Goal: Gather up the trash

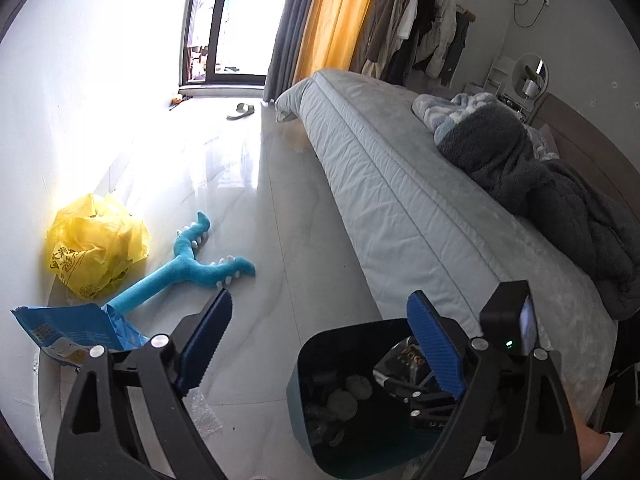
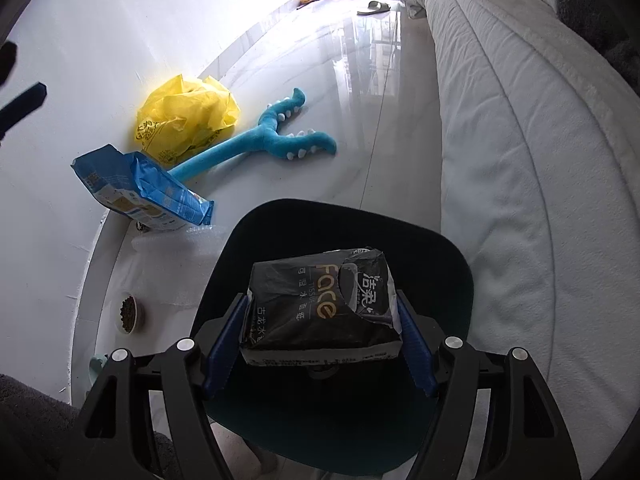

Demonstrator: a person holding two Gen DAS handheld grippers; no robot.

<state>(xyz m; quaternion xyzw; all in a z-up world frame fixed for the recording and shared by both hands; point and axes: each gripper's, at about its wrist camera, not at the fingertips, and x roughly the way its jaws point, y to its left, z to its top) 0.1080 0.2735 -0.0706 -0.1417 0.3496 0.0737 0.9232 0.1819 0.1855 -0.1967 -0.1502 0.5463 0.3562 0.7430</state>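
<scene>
A dark blue trash bin point(image 2: 280, 216) stands on the floor beside the bed; it also shows in the left wrist view point(image 1: 320, 360) with crumpled trash inside. My right gripper point(image 2: 322, 340) is shut on a black tissue pack point(image 2: 320, 300) and holds it over the bin's opening. My left gripper point(image 1: 320, 344) is open and empty above the floor, left of the bin. The right gripper's body point(image 1: 508, 320) shows in the left wrist view over the bin. A blue packet point(image 2: 140, 188), a crumpled yellow plastic bag point(image 2: 188, 116) and clear bubble wrap point(image 2: 176, 244) lie by the wall.
A blue plush toy point(image 2: 260, 136) lies on the tiled floor. A small bowl of pellets point(image 2: 129, 312) sits near the wall. The bed point(image 1: 400, 200) with a dark blanket point(image 1: 540, 200) runs along the right. A slipper point(image 1: 240, 111) lies by the far window.
</scene>
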